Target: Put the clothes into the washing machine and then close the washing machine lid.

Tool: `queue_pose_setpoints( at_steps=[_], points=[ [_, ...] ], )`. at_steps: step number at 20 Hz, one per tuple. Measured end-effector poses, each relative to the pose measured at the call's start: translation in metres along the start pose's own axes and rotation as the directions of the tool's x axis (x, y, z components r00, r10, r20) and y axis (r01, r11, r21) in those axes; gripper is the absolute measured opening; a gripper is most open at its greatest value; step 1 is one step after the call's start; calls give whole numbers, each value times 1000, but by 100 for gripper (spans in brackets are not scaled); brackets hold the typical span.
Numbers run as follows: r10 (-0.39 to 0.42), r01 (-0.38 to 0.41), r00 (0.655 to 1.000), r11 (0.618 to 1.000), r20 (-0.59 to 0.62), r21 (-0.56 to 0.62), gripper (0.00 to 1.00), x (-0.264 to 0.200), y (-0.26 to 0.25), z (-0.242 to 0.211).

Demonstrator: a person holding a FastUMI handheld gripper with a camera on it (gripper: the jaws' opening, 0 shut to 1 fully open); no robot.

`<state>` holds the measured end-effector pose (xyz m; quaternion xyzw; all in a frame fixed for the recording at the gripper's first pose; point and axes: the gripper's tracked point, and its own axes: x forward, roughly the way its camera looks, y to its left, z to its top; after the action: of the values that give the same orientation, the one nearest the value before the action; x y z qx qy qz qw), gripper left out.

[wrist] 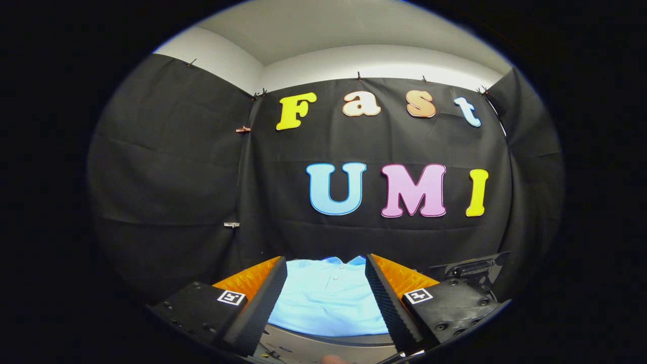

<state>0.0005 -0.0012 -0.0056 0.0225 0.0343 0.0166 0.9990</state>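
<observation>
We are looking forward along the gripper [326,283], whose two fingers stand wide apart with nothing held between them. In the gap between the fingers, and just ahead of them, lies a light blue shirt [328,301]. It is a polo-style shirt with a small collar [343,261] and a short buttoned placket, spread fairly flat on a pale tabletop [328,349]. The collar sits at the far edge of the table, close against the booth's black cloth wall; the body of the shirt runs back toward us, and its hem lies near the table's front edge, just above the strip of bare surface.

So the shirt's long axis, collar to hem, points straight away from us, in line with the fingers rather than across them. The shirt lies below the fingers as well as ahead, and we judge that the gripper is not touching it yet. It spreads past both fingers, so we cannot see either side edge.

Beyond the right finger, near the table's far right corner, we see a dark part [470,268] that may belong to the washing machine; we cannot tell for certain.

We judge the coming move to be a short drop forward and down, then a pinch on a fold of cloth near the shirt's middle.
</observation>
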Motion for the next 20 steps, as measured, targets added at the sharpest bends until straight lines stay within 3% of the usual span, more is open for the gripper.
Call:
queue_pose_setpoints(
  at_steps=[5, 11, 13, 15, 20],
  points=[
    [-47, 46, 998, 998, -41, -40, 98, 20, -9, -27],
    [-31, 25, 994, 998, -108, -56, 98, 57, -8, -42],
    [-68, 62, 989, 997, -134, -50, 98, 77, -18, -41],
    [-99, 89, 976, 994, -191, -61, 98, 101, -24, -50],
    [-152, 123, 905, 988, -397, -97, 98, 148, -41, -93]
  ],
)
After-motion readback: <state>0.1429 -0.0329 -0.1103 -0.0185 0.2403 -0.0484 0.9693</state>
